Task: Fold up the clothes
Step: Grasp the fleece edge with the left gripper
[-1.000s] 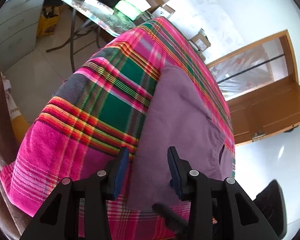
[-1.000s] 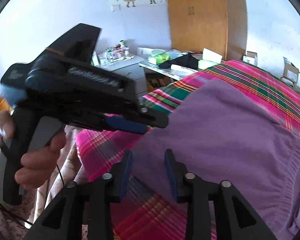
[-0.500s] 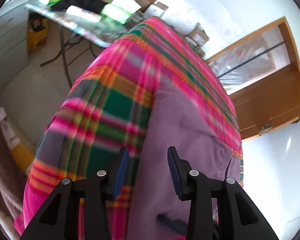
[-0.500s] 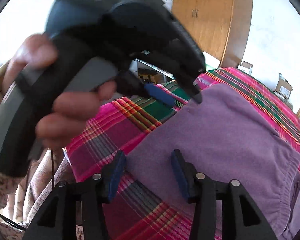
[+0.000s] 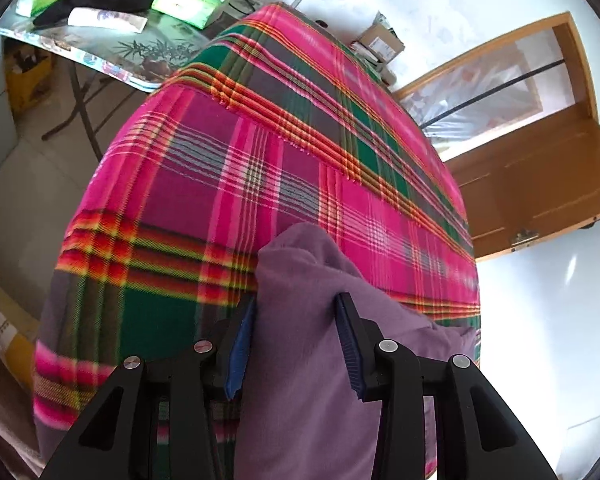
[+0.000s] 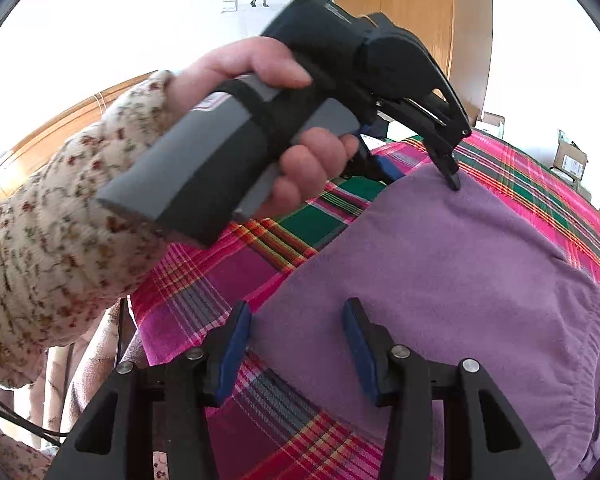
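Hidden parts: the lower edge of the purple garment [image 5: 312,364] is cut off by the frame bottom and by both tools' bodies; whether any pad presses the cloth cannot be told.
Left gripper [image 5: 296,344]: jaws are spread; a raised corner of the garment is seen between them, at lower centre.
Right gripper [image 6: 296,344]: jaws are spread over the garment's near left corner.
Hand [image 6: 260,128]: the left tool's handle is grasped, upper left.
Garment: laid on the plaid blanket [image 5: 228,184]; its long axis is run from lower left towards upper right in the right wrist view.
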Action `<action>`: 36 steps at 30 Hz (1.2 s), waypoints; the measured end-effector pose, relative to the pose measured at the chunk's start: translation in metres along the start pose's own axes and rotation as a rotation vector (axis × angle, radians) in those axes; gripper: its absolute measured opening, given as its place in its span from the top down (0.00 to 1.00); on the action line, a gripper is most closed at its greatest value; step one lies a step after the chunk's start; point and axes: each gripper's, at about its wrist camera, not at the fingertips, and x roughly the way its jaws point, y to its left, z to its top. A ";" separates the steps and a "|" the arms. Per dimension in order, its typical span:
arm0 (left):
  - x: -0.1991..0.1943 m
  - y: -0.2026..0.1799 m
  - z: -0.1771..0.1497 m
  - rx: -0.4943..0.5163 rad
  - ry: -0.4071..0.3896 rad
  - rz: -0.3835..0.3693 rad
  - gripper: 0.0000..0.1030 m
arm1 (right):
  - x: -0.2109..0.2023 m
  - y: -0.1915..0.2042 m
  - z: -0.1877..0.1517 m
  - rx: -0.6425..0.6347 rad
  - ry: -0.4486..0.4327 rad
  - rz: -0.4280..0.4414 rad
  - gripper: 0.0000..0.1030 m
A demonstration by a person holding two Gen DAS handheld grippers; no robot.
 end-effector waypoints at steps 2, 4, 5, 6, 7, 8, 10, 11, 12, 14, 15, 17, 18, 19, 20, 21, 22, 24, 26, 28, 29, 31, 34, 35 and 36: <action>0.002 0.001 0.001 -0.013 -0.010 -0.015 0.60 | 0.000 -0.002 0.000 0.001 -0.002 0.006 0.53; 0.003 0.005 0.004 -0.040 -0.018 -0.028 0.62 | 0.001 -0.004 0.000 0.004 -0.005 0.004 0.54; 0.003 0.008 0.006 -0.061 -0.022 -0.035 0.66 | 0.001 -0.005 0.000 0.007 -0.006 0.002 0.56; 0.004 0.009 0.006 -0.063 -0.026 -0.033 0.70 | 0.001 -0.006 0.000 0.009 -0.007 -0.001 0.59; 0.004 0.009 0.006 -0.064 -0.029 -0.030 0.73 | 0.002 -0.007 0.000 0.012 -0.008 -0.004 0.62; 0.005 0.010 0.006 -0.066 -0.033 -0.028 0.76 | 0.002 -0.008 0.000 0.015 -0.009 -0.009 0.64; 0.005 0.009 0.005 -0.061 -0.040 -0.023 0.81 | 0.003 -0.010 0.000 0.018 -0.010 -0.018 0.70; 0.004 0.010 0.005 -0.065 -0.043 -0.027 0.82 | 0.003 -0.011 0.000 0.019 -0.011 -0.023 0.75; 0.003 0.010 0.005 -0.070 -0.046 -0.031 0.84 | 0.003 -0.012 0.000 0.019 -0.012 -0.025 0.80; 0.002 0.012 0.005 -0.072 -0.047 -0.033 0.85 | 0.005 -0.011 0.004 0.015 -0.012 -0.030 0.82; 0.001 0.012 0.005 -0.072 -0.049 -0.035 0.85 | 0.007 -0.010 0.007 0.012 -0.011 -0.033 0.83; -0.001 0.013 0.004 -0.073 -0.052 -0.041 0.86 | 0.007 -0.006 0.006 0.010 -0.012 -0.031 0.84; -0.003 0.013 0.004 -0.075 -0.054 -0.047 0.86 | 0.007 -0.003 0.005 0.013 -0.013 -0.027 0.85; -0.004 0.012 0.003 -0.075 -0.054 -0.048 0.87 | 0.007 -0.001 0.004 0.017 -0.015 -0.022 0.85; -0.005 0.012 0.003 -0.078 -0.057 -0.050 0.87 | 0.007 -0.002 0.005 0.027 -0.018 -0.009 0.85; -0.006 0.012 0.003 -0.081 -0.058 -0.056 0.87 | 0.004 0.000 0.004 0.029 -0.023 -0.004 0.86; -0.006 0.012 0.002 -0.080 -0.057 -0.057 0.87 | 0.001 0.001 0.003 0.031 -0.028 0.002 0.86; -0.001 0.012 0.002 -0.080 -0.051 -0.047 0.87 | 0.002 0.000 0.002 0.034 -0.026 0.007 0.86; 0.003 0.011 0.001 -0.082 -0.047 -0.039 0.86 | 0.003 -0.001 0.001 0.038 -0.024 0.011 0.86; 0.005 0.010 0.000 -0.082 -0.048 -0.037 0.85 | 0.004 -0.002 0.001 0.041 -0.022 0.016 0.86; 0.006 0.010 -0.001 -0.086 -0.045 -0.036 0.83 | 0.005 -0.002 0.000 0.043 -0.021 0.019 0.86; 0.006 0.012 -0.002 -0.099 -0.024 -0.041 0.77 | 0.006 -0.003 0.000 0.047 -0.019 0.024 0.86; 0.005 0.016 -0.007 -0.111 -0.007 -0.049 0.74 | 0.008 -0.008 -0.001 0.056 -0.020 0.031 0.86; 0.004 0.016 -0.009 -0.106 0.000 -0.054 0.74 | 0.007 -0.010 -0.001 0.057 -0.021 0.033 0.86; 0.004 0.016 -0.010 -0.097 0.003 -0.053 0.74 | 0.009 -0.015 -0.001 0.059 -0.021 0.035 0.86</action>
